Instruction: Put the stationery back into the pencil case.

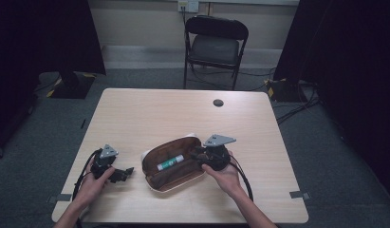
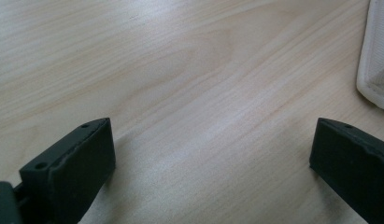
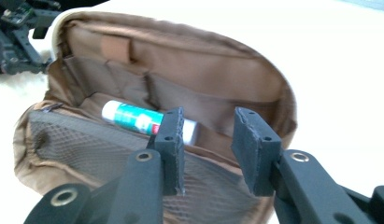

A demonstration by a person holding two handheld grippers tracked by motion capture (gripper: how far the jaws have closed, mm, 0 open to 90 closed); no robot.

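Note:
An oval pouch point(image 1: 179, 179), white outside and brown inside, lies open near the table's front middle. A white and green tube point(image 1: 170, 162) rests inside it. In the right gripper view the tube point(image 3: 133, 117) lies along the pouch's inner fold, above a mesh pocket point(image 3: 87, 144). My right gripper point(image 3: 208, 140) stands open at the pouch's right end point(image 1: 196, 155), with nothing between its jaws. My left gripper point(image 1: 124, 174) sits on the table left of the pouch, held by a hand. It point(image 2: 210, 154) is wide open over bare wood, and the pouch's white edge point(image 2: 374, 65) shows beyond it.
The light wooden table point(image 1: 150, 114) has a round dark cable hole point(image 1: 218, 102) near its far edge. A black folding chair point(image 1: 215, 45) stands behind the table. Dark curtains hang at both sides, and cables run over the floor at the right.

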